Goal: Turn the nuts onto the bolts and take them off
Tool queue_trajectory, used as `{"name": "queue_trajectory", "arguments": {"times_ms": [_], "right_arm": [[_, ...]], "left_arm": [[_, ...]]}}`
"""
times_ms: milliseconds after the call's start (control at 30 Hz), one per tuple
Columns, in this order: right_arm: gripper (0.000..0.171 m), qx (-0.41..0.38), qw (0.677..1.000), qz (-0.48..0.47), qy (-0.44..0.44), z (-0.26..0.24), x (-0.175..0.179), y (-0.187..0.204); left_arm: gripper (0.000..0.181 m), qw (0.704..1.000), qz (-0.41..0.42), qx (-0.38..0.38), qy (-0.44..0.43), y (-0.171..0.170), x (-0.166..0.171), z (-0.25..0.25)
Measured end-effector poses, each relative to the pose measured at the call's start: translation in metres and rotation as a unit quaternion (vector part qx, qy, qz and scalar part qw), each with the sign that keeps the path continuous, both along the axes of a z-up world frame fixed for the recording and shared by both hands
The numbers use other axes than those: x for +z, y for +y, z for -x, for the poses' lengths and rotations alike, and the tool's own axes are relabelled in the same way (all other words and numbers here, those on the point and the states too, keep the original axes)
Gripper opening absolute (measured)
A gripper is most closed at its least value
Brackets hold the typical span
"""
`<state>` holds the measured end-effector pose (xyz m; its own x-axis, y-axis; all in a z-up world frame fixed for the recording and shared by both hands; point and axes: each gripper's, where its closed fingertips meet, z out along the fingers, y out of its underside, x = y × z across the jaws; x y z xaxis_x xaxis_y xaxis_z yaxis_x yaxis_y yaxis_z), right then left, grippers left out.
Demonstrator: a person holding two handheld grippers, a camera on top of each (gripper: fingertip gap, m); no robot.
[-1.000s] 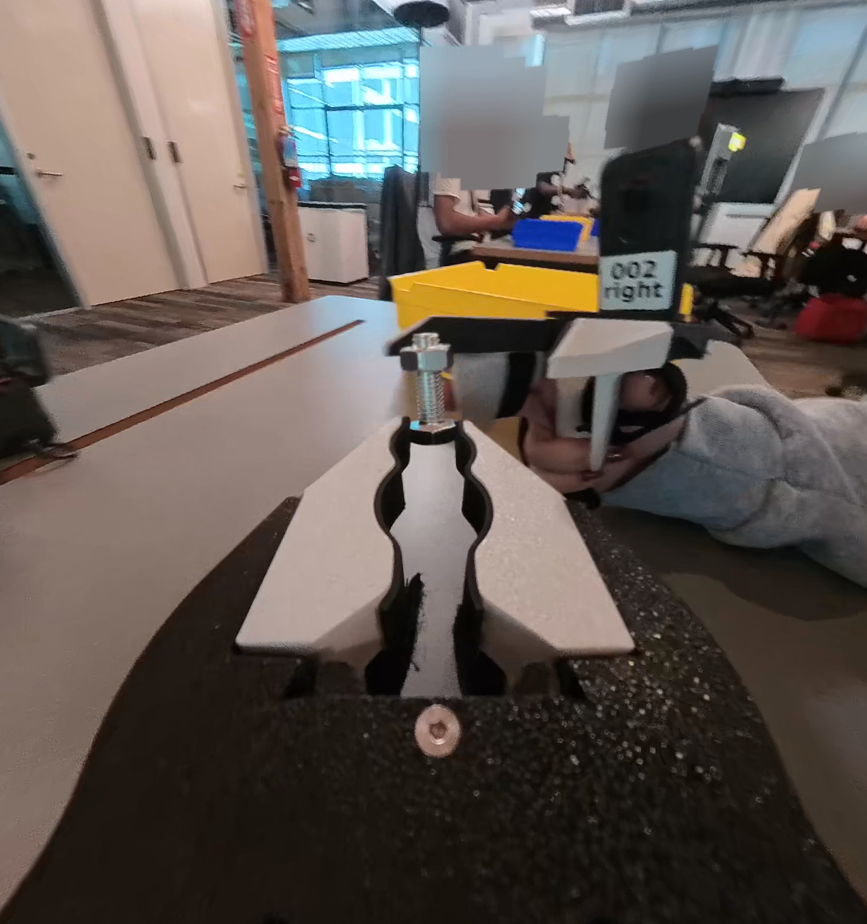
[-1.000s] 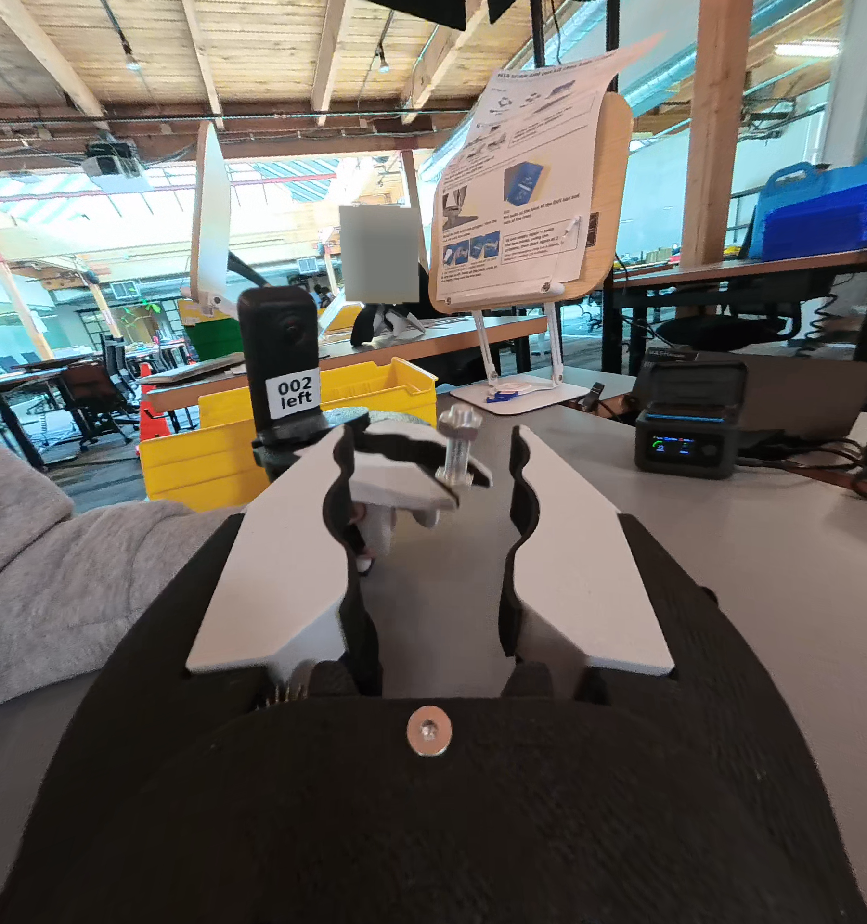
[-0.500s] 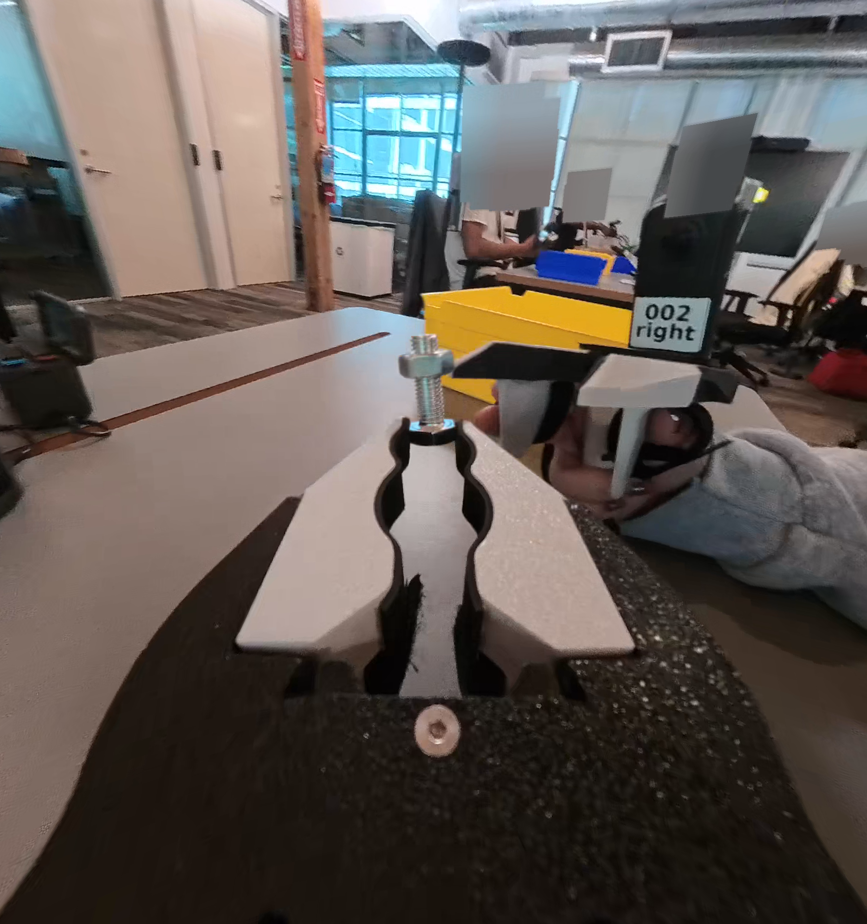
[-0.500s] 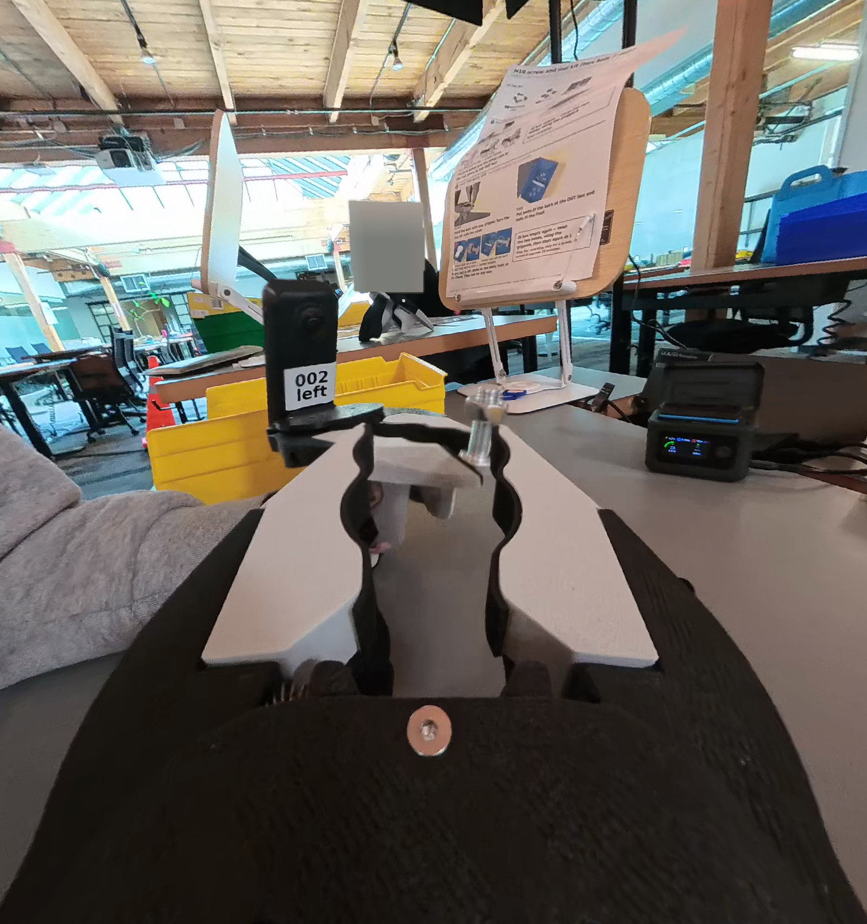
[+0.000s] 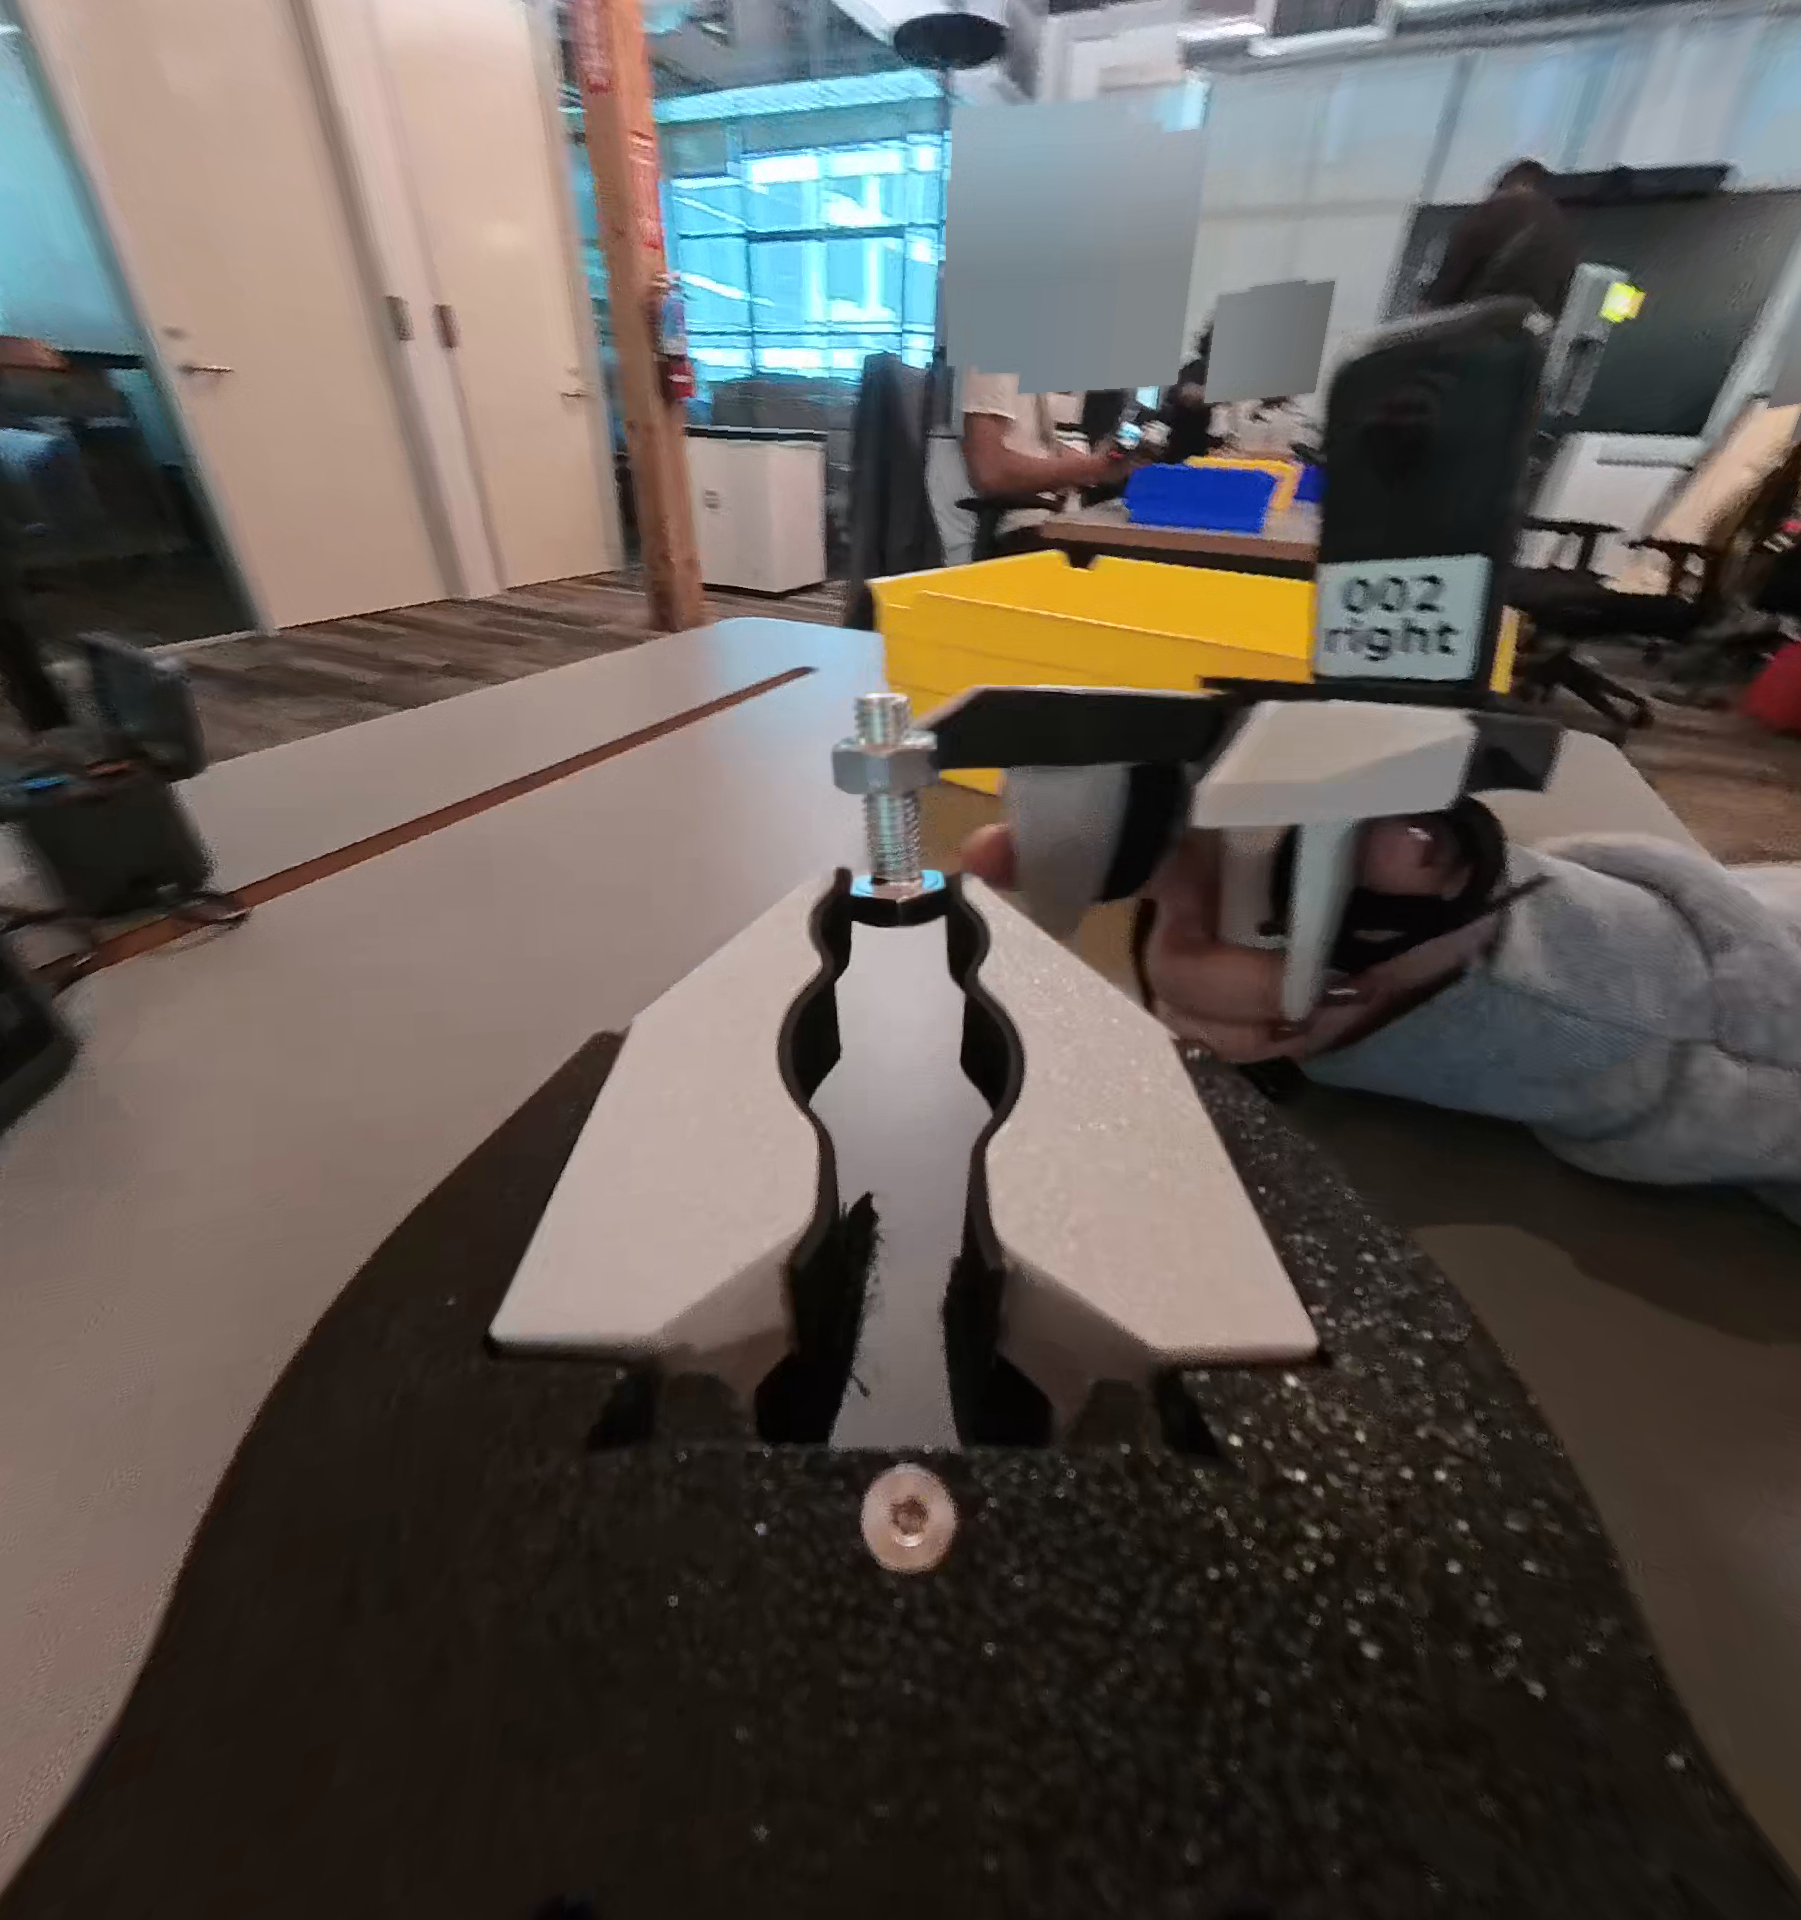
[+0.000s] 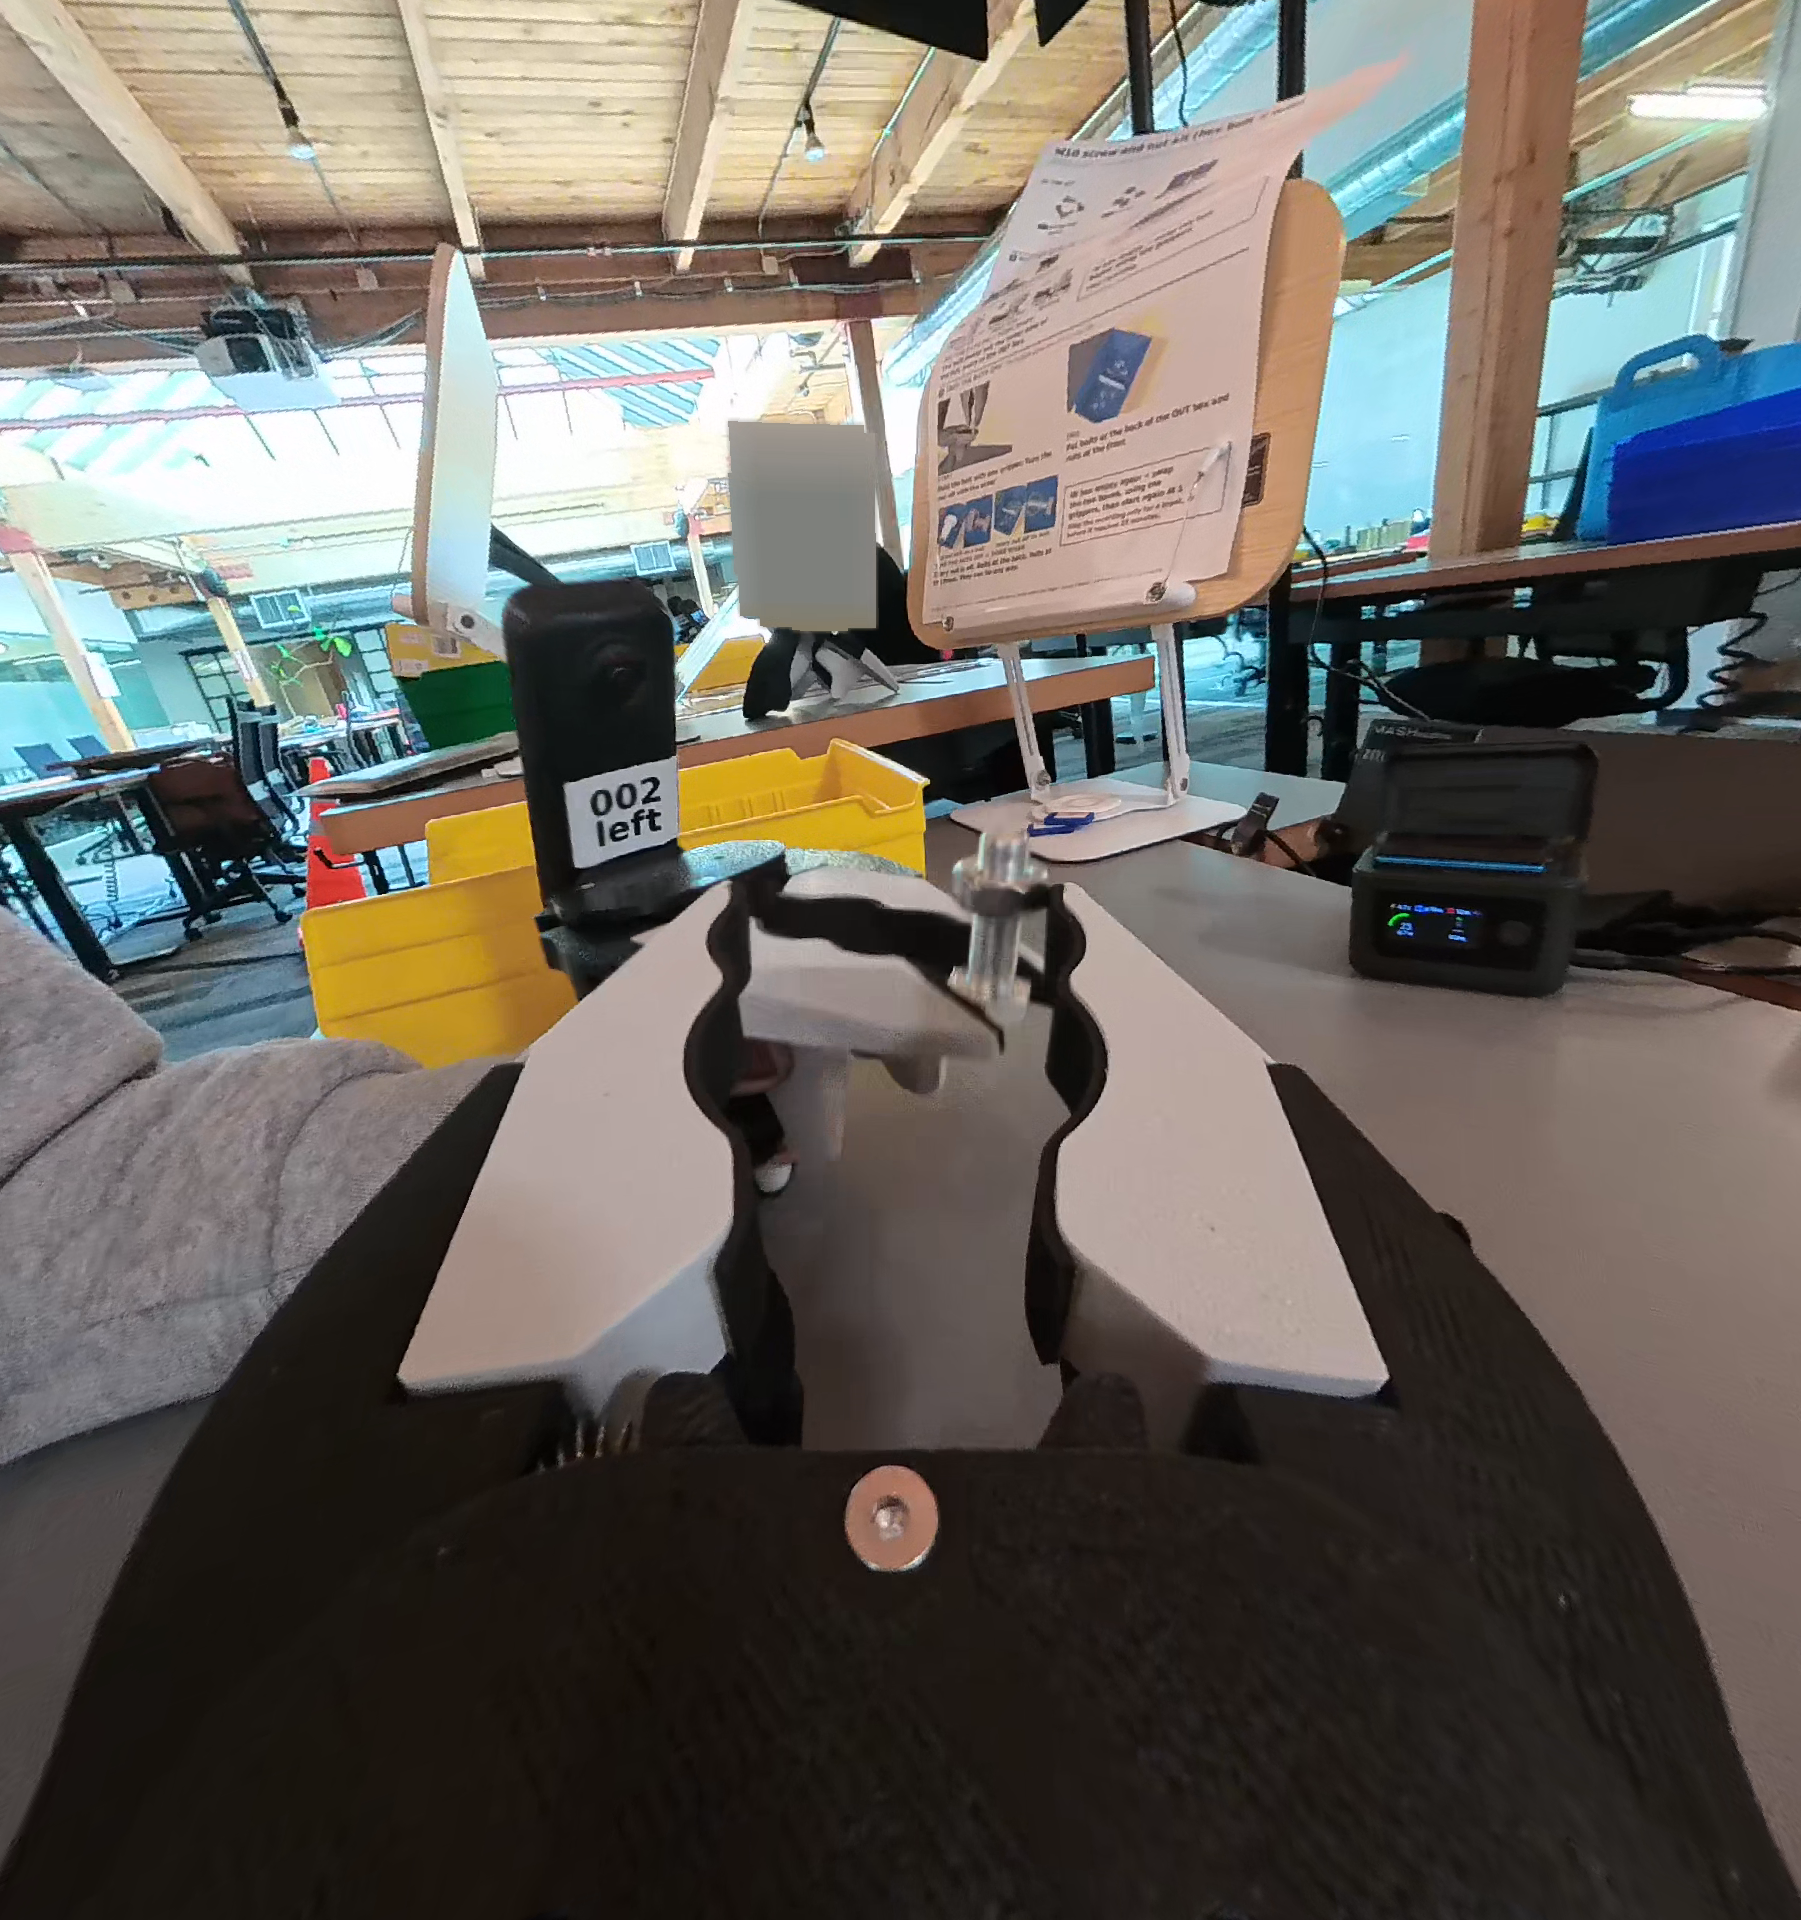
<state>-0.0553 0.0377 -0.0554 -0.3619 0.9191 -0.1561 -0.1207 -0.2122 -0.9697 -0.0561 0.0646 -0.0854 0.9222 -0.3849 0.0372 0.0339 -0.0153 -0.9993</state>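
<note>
A silver bolt (image 5: 891,831) stands upright with its thread pointing up. My left gripper (image 5: 891,902) is shut on its head. A hex nut (image 5: 880,764) sits near the top of the thread. My right gripper (image 5: 940,732) comes in level from the right, and one black fingertip touches the nut. In the right wrist view my right gripper (image 6: 904,899) is open. The nut (image 6: 1000,885) and bolt (image 6: 991,951) stand just inside its right fingertip (image 6: 1072,914). The left gripper (image 6: 984,1013) shows between the two fingers.
Both grippers work over a grey table (image 5: 252,1039). Yellow bins (image 5: 1093,623) stand at its far edge. A black device with a small screen (image 6: 1457,894) and cables lie to the right, with a paper stand (image 6: 1114,416) behind. A grey sleeve (image 5: 1623,1008) rests on the table. My two grippers' fingertips are within a few centimetres of each other.
My right gripper's fingers have closed partway from a wider gap. It has moved in until its tip touches the nut. My left gripper still holds the bolt upright.
</note>
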Motion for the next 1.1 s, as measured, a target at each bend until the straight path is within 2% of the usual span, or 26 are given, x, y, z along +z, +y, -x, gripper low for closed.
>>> {"name": "queue_trajectory", "arguments": {"times_ms": [100, 200, 300, 367, 467, 600, 667, 733, 900, 1000, 1100], "right_arm": [[0.049, 0.001, 1.000, 0.008, 0.003, -0.002, 0.002, 0.002], [0.053, -0.021, 1.000, 0.002, 0.001, 0.001, 0.000, 0.007], [0.055, -0.013, 1.000, 0.009, 0.005, 0.001, 0.001, 0.004], [0.055, 0.001, 1.000, 0.010, 0.007, 0.000, 0.002, -0.001], [0.049, 0.026, 1.000, 0.006, -0.001, 0.000, 0.000, -0.010], [0.055, 0.012, 1.000, 0.009, 0.002, -0.001, 0.001, -0.004], [0.046, 0.018, 1.000, 0.018, 0.007, -0.004, 0.003, -0.002], [0.048, 0.005, 1.000, 0.024, 0.005, -0.002, 0.003, 0.003], [0.053, 0.009, 1.000, 0.020, 0.008, -0.001, 0.002, -0.002], [0.050, 0.034, 0.999, 0.019, 0.009, -0.002, 0.003, -0.011], [0.047, 0.035, 0.999, 0.010, 0.003, -0.002, 0.001, -0.013]], "left_arm": [[0.015, 0.999, -0.005, 0.014, -0.030, -0.002, 0.004, 0.013], [0.015, 0.999, -0.007, -0.035, -0.009, -0.006, 0.003, -0.008], [0.015, 0.995, 0.005, -0.096, 0.013, -0.007, -0.002, -0.039], [0.015, 0.994, 0.011, -0.109, 0.029, -0.007, -0.006, -0.049], [0.015, 0.996, 0.011, -0.091, 0.021, -0.005, -0.005, -0.043], [0.015, 1.000, 0.002, -0.022, -0.013, -0.003, 0.001, -0.008], [0.015, 1.000, 0.007, 0.007, -0.030, -0.002, 0.001, 0.009], [0.015, 0.999, 0.003, -0.012, -0.033, -0.005, 0.003, 0.005], [0.015, 0.993, 0.020, -0.120, -0.003, -0.010, -0.003, -0.045], [0.015, 0.991, 0.031, -0.129, 0.016, -0.009, -0.008, -0.056], [0.015, 0.995, 0.025, -0.101, -0.001, -0.008, -0.004, -0.041]]}}
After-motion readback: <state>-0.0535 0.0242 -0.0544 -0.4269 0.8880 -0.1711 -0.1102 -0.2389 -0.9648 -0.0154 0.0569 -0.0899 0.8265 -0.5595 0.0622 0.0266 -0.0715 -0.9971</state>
